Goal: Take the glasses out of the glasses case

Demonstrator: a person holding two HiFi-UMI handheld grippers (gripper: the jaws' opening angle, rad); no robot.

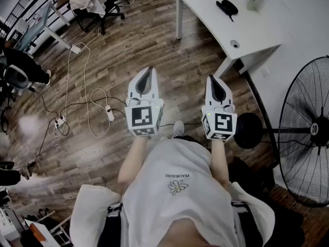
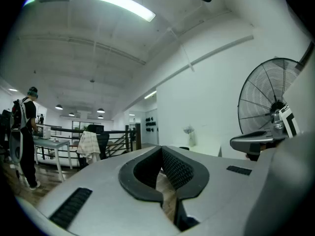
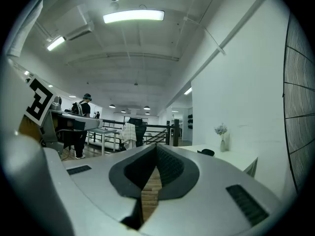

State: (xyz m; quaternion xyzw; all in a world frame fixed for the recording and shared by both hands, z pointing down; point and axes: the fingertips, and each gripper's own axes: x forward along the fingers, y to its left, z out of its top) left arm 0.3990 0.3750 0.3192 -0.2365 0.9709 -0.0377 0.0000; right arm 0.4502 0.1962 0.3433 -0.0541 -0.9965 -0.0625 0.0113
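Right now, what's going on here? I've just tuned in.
A person stands on the wooden floor with the left tongs and the right tongs held out level in front. Both are shut and empty. The dark glasses case lies on the white table ahead and to the right, beside a small vase, and neither tool is near it. A standing fan is at the right. The task has not yet begun.

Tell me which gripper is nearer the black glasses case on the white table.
Right. The right gripper hangs over the floor short of the table, the glasses case ahead of it. The left gripper is beside it, further left, so farther from the case.
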